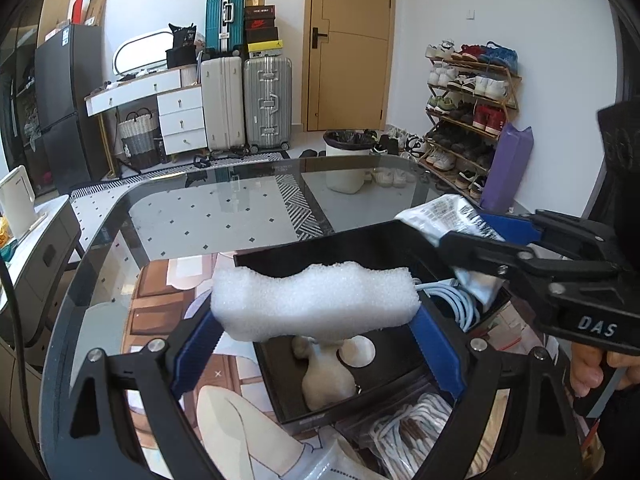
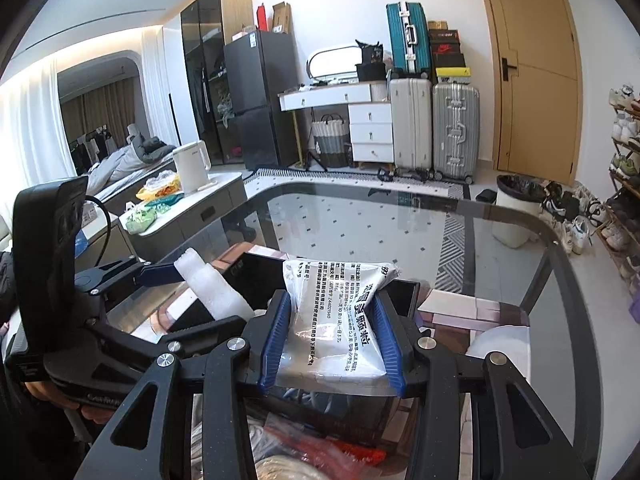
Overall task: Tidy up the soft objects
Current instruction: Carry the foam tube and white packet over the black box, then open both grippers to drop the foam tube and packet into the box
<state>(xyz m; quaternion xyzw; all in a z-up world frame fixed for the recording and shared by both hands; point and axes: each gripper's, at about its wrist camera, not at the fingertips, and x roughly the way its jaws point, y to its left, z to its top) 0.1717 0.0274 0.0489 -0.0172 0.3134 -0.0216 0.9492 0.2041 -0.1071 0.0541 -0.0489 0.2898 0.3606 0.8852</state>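
My left gripper is shut on a white foam block and holds it above a black open box on the glass table. Inside the box lie a beige plush toy, a white round disc and a coiled white cable. My right gripper is shut on a white printed sachet and holds it over the same box. The right gripper also shows in the left wrist view at the right, with the sachet. The left gripper with the foam shows at the left of the right wrist view.
A glass table carries a printed mat. A clear bin of bagged cables sits in front of the box. A side cabinet with a kettle stands left. Suitcases, a bin and a shoe rack stand beyond.
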